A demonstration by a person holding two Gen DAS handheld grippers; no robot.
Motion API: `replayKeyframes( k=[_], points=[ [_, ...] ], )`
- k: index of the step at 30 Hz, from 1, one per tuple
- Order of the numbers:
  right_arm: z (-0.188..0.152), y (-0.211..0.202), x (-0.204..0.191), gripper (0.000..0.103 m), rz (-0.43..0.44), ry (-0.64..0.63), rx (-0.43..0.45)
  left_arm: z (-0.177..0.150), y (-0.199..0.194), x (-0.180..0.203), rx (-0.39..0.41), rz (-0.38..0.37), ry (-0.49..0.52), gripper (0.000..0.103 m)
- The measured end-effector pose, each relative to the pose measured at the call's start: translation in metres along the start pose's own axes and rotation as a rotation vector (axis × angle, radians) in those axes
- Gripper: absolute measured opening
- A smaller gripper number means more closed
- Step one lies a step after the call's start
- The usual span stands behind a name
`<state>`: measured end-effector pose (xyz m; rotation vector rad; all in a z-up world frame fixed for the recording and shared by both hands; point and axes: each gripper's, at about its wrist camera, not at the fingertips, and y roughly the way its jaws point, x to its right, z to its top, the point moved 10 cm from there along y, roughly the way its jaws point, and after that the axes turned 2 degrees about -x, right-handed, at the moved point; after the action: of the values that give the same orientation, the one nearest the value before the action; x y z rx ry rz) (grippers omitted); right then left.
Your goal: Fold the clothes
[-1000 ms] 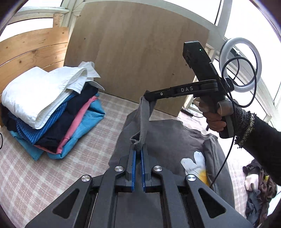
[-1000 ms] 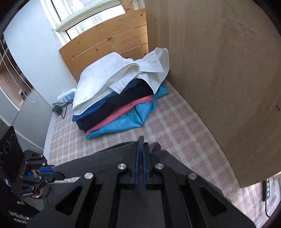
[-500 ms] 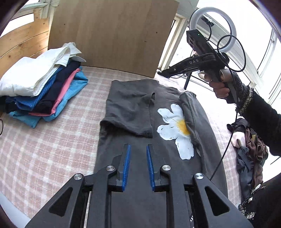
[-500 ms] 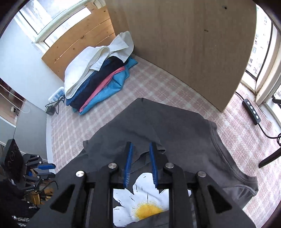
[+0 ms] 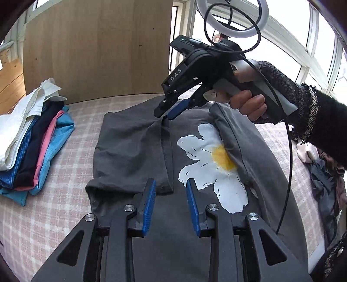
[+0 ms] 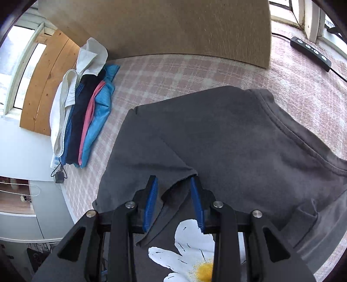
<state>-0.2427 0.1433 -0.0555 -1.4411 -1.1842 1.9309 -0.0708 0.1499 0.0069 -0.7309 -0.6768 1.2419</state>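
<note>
bare checked cloth (image 5: 65, 208) lies free between folded pile (image 5: 32, 147) and grey shirt (image 5: 130, 149); wooden board (image 5: 97, 50) walls the far edge.

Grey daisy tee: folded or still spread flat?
Partly folded. The grey tee has both sides turned in over the front, partly covering the daisy print; its length lies unfolded on the checked cloth.

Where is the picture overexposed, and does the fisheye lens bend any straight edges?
Left wrist view: the windows behind the ring light are blown out white. Right wrist view: the wooden board's lower edge bows in a curve; the grey T-shirt stays evenly lit and sharp.
</note>
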Motion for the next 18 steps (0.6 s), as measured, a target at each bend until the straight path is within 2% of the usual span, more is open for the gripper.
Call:
replayKeyframes(
  k=[3, 6, 7, 8, 9, 11, 12, 13, 14, 18],
  points=[
    [0.001, 0.005, 0.004, 0.031, 0.037, 0.035, -0.011, 0.001, 0.036, 0.001, -0.071, 0.001, 0.033, 0.027],
    [0.002, 0.012, 0.008, 0.031, 0.036, 0.046, -0.021, -0.003, 0.053, -0.009, -0.106, 0.003, 0.02, 0.026],
    [0.003, 0.014, 0.009, 0.031, 0.047, 0.054, -0.021, -0.003, 0.055, -0.01, -0.107, -0.013, 0.007, 0.024],
    [0.004, 0.015, 0.01, 0.031, 0.057, 0.063, -0.021, -0.003, 0.057, -0.012, -0.107, -0.026, -0.002, 0.015],
    [0.004, 0.016, 0.01, 0.031, 0.06, 0.066, -0.017, -0.003, 0.057, -0.013, -0.104, -0.034, -0.005, 0.008],
    [0.006, 0.015, 0.01, 0.031, 0.038, 0.047, 0.002, -0.002, 0.055, -0.015, -0.094, -0.053, -0.017, 0.003],
    [0.006, 0.013, 0.008, 0.027, 0.027, 0.033, 0.013, -0.001, 0.052, -0.017, -0.084, -0.064, -0.03, 0.002],
    [0.006, 0.009, 0.006, 0.016, 0.024, 0.018, 0.028, 0.001, 0.047, -0.018, -0.069, -0.081, -0.044, 0.002],
    [0.005, 0.006, 0.004, 0.011, 0.02, 0.004, 0.043, 0.004, 0.039, -0.018, -0.048, -0.108, -0.061, 0.001],
    [0.003, -0.017, -0.004, 0.007, -0.007, -0.07, 0.12, 0.012, 0.009, -0.013, 0.023, -0.185, -0.096, 0.001]
  ],
)
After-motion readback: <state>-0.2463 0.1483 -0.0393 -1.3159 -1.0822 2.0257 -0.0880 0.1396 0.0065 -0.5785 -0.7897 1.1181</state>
